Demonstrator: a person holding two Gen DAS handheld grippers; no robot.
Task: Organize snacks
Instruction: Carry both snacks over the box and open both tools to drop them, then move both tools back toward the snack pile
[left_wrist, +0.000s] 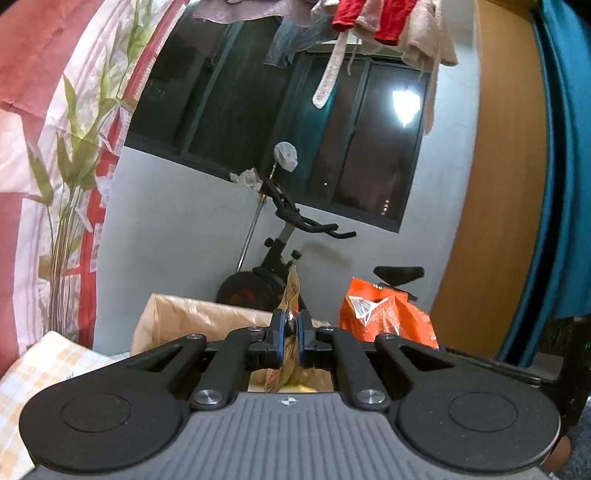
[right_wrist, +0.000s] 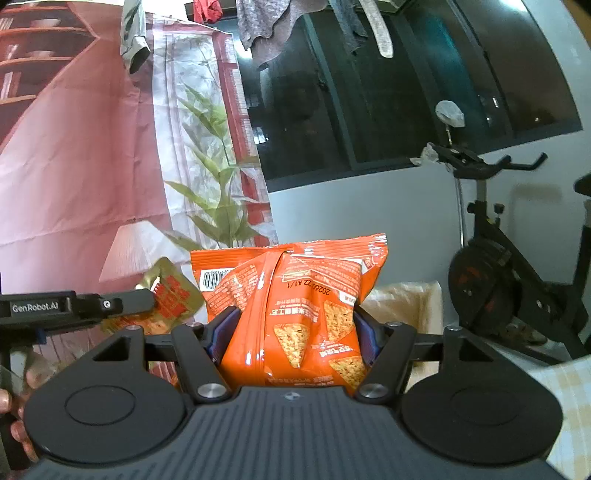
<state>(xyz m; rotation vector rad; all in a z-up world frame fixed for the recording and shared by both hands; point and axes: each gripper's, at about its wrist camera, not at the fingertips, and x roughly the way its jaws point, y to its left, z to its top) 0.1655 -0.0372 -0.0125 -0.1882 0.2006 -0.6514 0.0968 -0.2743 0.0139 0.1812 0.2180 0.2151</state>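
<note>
A thin gold packet (left_wrist: 290, 295) is pinched in the left gripper (left_wrist: 290, 328) above a lined box (left_wrist: 177, 317). An orange chip bag (right_wrist: 295, 314), barcode shown only in the right view, is clamped in the right gripper (right_wrist: 293, 332).

Ahead of both claws the air is open up to the wall (left_wrist: 192, 236). The bike (right_wrist: 517, 288) blocks the right, the box (left_wrist: 177, 321) sits below, laundry (left_wrist: 369, 22) hangs overhead.

chip bag (right_wrist: 295, 314): glossy orange plastic | pouch (left_wrist: 290, 295): shiny gold foil
</note>
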